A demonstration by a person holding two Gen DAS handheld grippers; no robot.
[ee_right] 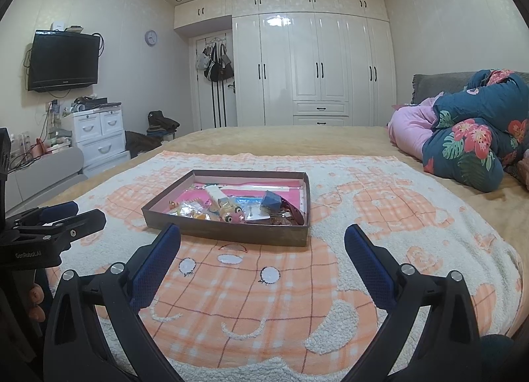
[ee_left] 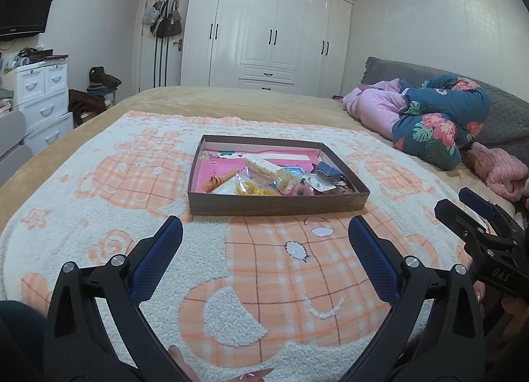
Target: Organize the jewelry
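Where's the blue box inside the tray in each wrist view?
Left wrist: blue box sits right of centre, in the tray's right half.
Right wrist: blue box sits at centre, again in the tray's right half.
Shared landmark: white wardrobe behind the bed.

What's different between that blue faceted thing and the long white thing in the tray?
The blue faceted box is dark and compact; the white tube-like item is pale and long. The box sits toward the tray's right side, while the white item lies slantwise nearer the middle. Both rest among the loose trinkets on the tray's pink lining, and neither open claw, left or right, touches them.
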